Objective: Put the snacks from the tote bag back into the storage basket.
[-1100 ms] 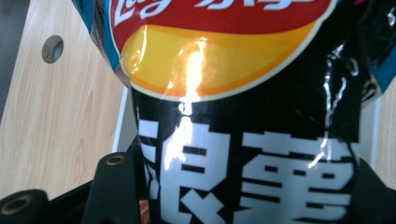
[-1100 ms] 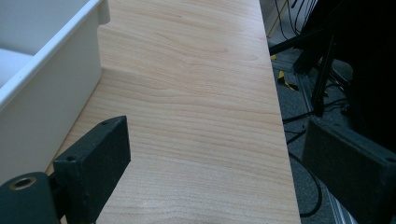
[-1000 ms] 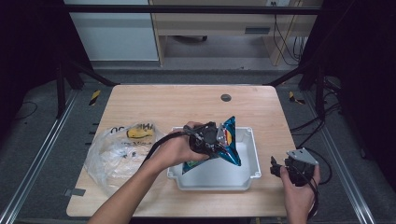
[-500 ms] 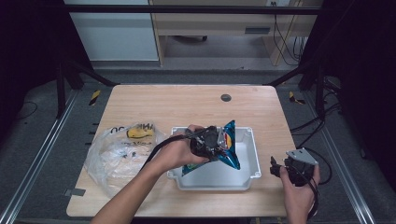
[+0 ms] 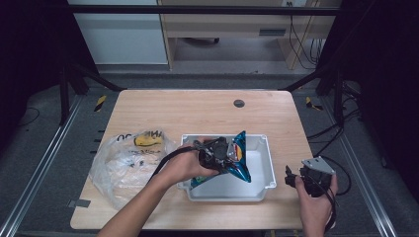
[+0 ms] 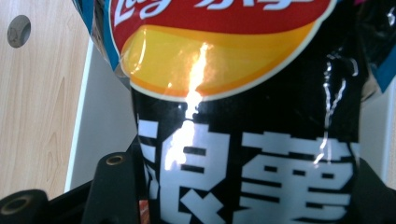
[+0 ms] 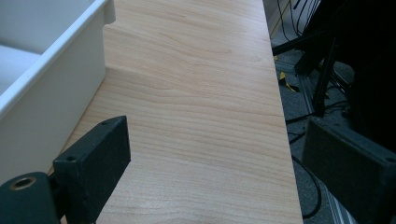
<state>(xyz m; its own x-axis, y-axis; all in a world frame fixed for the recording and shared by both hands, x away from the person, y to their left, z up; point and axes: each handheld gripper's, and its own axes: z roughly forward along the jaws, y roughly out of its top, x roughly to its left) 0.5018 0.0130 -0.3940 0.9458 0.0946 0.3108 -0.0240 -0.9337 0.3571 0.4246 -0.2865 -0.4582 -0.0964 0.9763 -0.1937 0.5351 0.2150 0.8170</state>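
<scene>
Slightly lower and further right than a second ago, the chip bag point(image 5: 236, 157) hangs at frame centre over the white bin point(image 5: 266, 168), clamped between my left gripper's point(image 5: 223, 152) jaws. My right gripper point(image 5: 291, 176) waits wide open and empty at lower right, above the table point(image 5: 197, 111).

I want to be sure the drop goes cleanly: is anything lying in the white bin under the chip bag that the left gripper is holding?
Nothing visible does. The left gripper holds the chip bag over the white bin, and the floor of the bin that shows is bare. The part directly beneath the bag and hand is hidden.
</scene>
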